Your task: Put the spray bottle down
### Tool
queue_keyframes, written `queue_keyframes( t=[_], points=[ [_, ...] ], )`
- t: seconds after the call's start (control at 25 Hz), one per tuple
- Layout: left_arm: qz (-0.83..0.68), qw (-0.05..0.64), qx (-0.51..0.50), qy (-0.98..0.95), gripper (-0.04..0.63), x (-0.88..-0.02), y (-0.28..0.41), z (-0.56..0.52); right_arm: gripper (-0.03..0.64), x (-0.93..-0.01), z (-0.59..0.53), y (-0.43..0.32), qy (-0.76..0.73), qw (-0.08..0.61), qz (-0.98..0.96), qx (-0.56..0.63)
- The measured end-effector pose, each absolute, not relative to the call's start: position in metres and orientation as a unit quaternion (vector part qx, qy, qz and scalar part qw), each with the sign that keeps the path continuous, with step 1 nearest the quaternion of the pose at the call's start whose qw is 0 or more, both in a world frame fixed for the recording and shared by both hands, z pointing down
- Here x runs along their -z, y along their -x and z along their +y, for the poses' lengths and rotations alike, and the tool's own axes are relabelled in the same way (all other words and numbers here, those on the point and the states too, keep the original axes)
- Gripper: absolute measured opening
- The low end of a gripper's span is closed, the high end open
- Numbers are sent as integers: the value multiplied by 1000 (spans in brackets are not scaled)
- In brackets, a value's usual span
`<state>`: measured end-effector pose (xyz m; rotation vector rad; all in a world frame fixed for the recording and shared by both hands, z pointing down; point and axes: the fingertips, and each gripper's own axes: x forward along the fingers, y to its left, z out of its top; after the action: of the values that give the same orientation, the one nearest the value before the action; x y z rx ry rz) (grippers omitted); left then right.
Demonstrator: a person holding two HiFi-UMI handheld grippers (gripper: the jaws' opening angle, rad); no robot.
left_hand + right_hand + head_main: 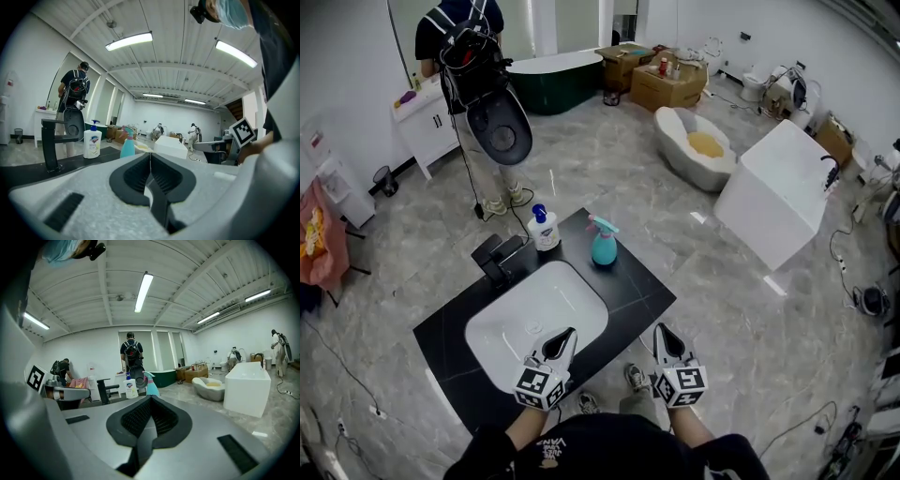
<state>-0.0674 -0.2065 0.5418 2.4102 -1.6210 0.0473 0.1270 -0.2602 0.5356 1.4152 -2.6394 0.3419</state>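
Your 2 grippers are both clenched on nothing: the left gripper (566,336) is over the near rim of the white oval basin (502,323), and the right gripper (662,331) is just off the black stone countertop's (637,291) near edge. The teal plastic spray bottle (603,244) stands upright behind the basin, near the white pump soap bottle (544,229).

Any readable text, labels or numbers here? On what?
None reads clearly.
Label on the soap bottle: blue logo, too small to read.
Print on the shirt: upside down, too blurred.
Cubes on the left tool and right tool: square markers, no letters.
On the spray bottle: no label visible.
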Motion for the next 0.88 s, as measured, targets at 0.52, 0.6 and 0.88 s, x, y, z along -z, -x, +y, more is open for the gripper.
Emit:
queue_keyframes(
  t=[0.52, 0.6, 0.88],
  points=[
    [-544, 124, -18, -830, 20, -545, 67, -209, 3, -523, -269, -127, -473, 75, -873, -86],
    [-545, 121, -16, -830, 20, -541, 67, -210, 3, -518, -269, -128, -476, 70, -872, -86],
    [-549, 115, -13, -828, 20, -532, 68, -208, 3, -510, -268, -128, -477, 62, -873, -84]
  ],
)
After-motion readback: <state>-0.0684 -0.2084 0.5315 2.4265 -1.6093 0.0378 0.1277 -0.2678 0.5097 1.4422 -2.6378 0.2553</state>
